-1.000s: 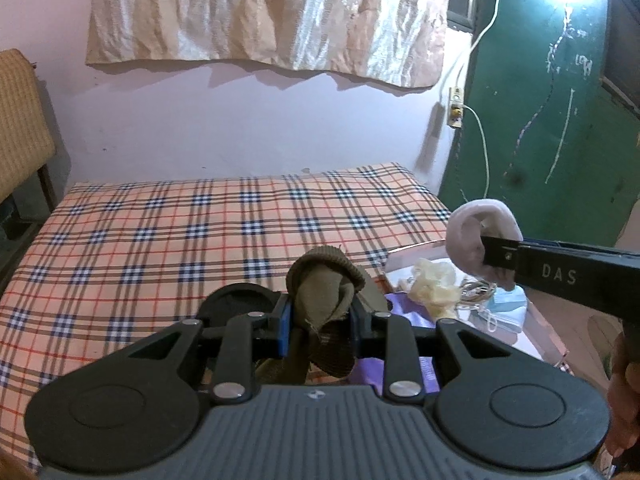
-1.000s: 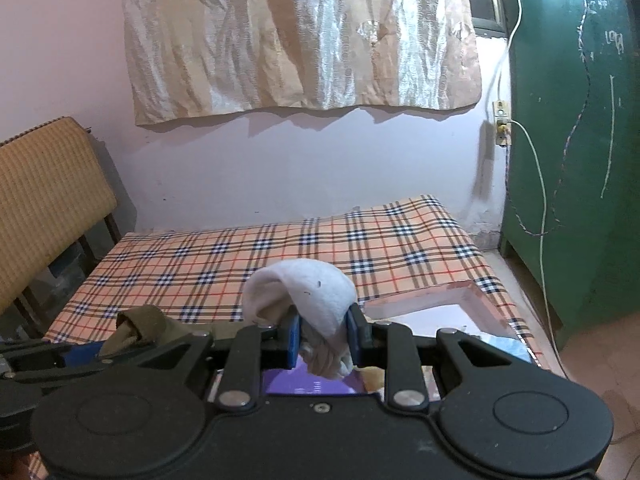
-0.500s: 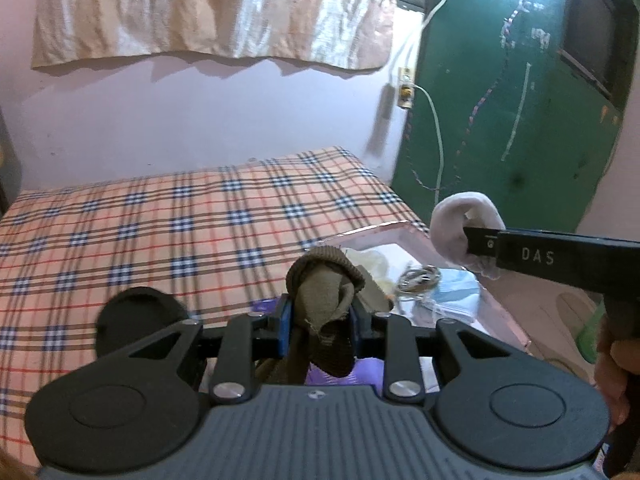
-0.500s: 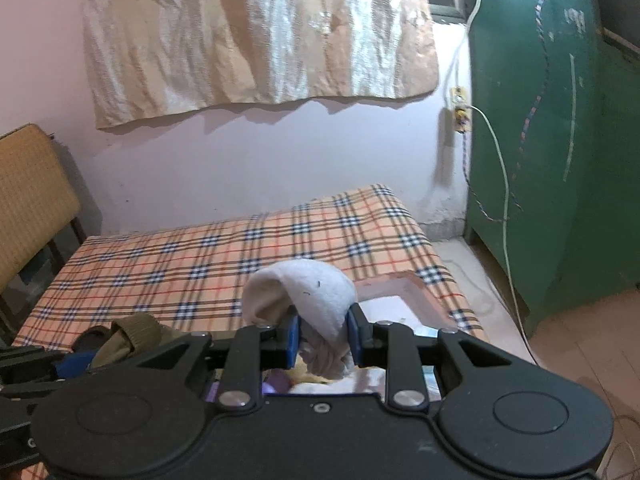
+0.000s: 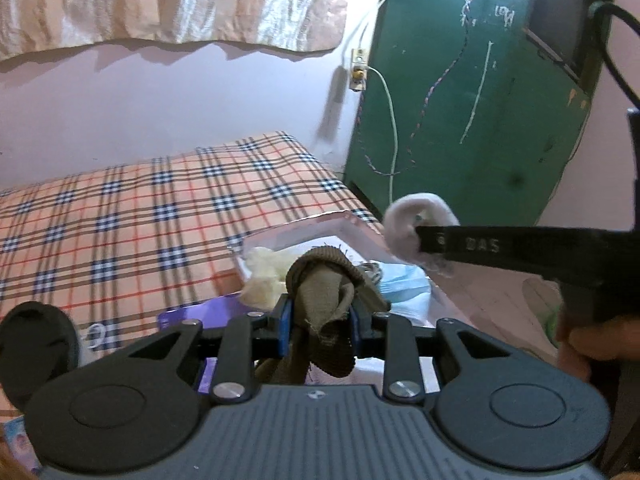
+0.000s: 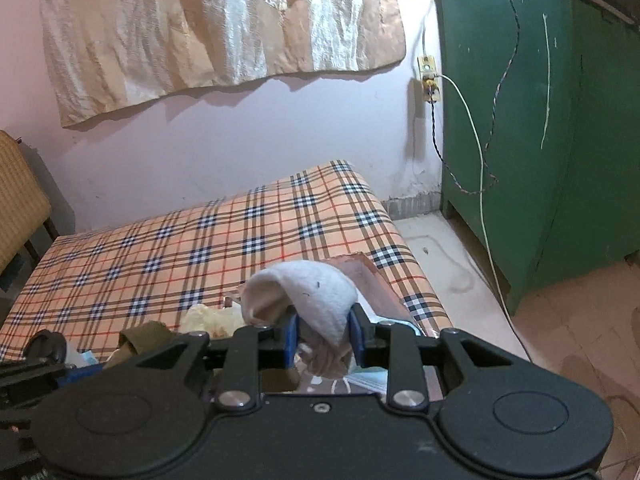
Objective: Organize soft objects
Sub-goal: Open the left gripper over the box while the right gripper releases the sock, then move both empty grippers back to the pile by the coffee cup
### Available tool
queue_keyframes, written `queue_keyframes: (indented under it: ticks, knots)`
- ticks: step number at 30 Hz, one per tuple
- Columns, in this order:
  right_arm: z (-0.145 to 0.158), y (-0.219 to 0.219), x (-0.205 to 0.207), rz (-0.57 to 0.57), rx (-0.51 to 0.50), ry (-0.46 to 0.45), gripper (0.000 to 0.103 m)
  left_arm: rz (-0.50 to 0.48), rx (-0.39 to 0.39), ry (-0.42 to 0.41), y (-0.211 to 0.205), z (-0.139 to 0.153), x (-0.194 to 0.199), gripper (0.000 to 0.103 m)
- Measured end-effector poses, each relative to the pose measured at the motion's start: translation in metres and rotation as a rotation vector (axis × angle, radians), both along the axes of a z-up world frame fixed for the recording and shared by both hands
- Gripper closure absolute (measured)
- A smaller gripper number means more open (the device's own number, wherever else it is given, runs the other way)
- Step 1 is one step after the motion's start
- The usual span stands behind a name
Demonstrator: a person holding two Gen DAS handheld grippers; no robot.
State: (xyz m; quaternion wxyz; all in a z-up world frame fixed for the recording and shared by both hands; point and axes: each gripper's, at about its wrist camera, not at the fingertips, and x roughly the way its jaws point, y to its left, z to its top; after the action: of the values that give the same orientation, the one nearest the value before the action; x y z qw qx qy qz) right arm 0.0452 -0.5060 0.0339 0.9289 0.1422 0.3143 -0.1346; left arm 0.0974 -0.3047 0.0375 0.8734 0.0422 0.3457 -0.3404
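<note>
Left gripper (image 5: 320, 322) clamps the olive sock (image 5: 323, 312) mid-bunch; right gripper (image 6: 322, 338), jaws opening, pinches the white sock (image 6: 308, 296) (both light, floppy, best held at the fold).

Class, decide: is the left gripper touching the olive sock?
Touching. The left wrist view shows the left gripper with its blue pads pressing the olive sock from both sides.

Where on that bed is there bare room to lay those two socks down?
The plaid bedspread lies bare from the tray back to the wall. It is crowded at the near corner: the tray holds a cream cloth and a blue mask.
</note>
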Motion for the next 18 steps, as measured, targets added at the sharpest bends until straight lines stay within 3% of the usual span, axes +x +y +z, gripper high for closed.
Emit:
queue_keyframes:
  ticks: [2, 4, 6, 8, 10, 12, 18]
  knots:
    - [-0.002, -0.004, 0.005, -0.001, 0.008, 0.001, 0.069, -0.034, -0.023, 0.011, -0.006, -0.002, 0.001, 0.071]
    - [-0.002, -0.007, 0.011, -0.001, 0.017, 0.001, 0.066, -0.084, -0.05, 0.021, -0.011, -0.004, 0.0, 0.062]
    - [-0.001, -0.01, 0.016, 0.003, 0.023, -0.008, 0.057, -0.094, -0.049, 0.01, -0.012, -0.006, -0.002, 0.051]
    - [0.0, -0.012, 0.022, 0.003, 0.028, -0.017, 0.056, -0.089, -0.045, -0.011, -0.011, -0.006, -0.004, 0.042]
    - [0.001, -0.014, 0.026, 0.007, 0.038, -0.026, 0.051, -0.085, -0.047, -0.005, -0.008, -0.008, -0.004, 0.04]
    - [0.001, -0.013, 0.028, 0.006, 0.039, -0.036, 0.028, -0.07, -0.051, -0.003, -0.004, -0.007, -0.002, 0.039]
    - [0.003, -0.01, 0.026, -0.006, 0.037, -0.04, 0.026, -0.032, -0.052, -0.013, 0.011, 0.001, -0.002, 0.039]
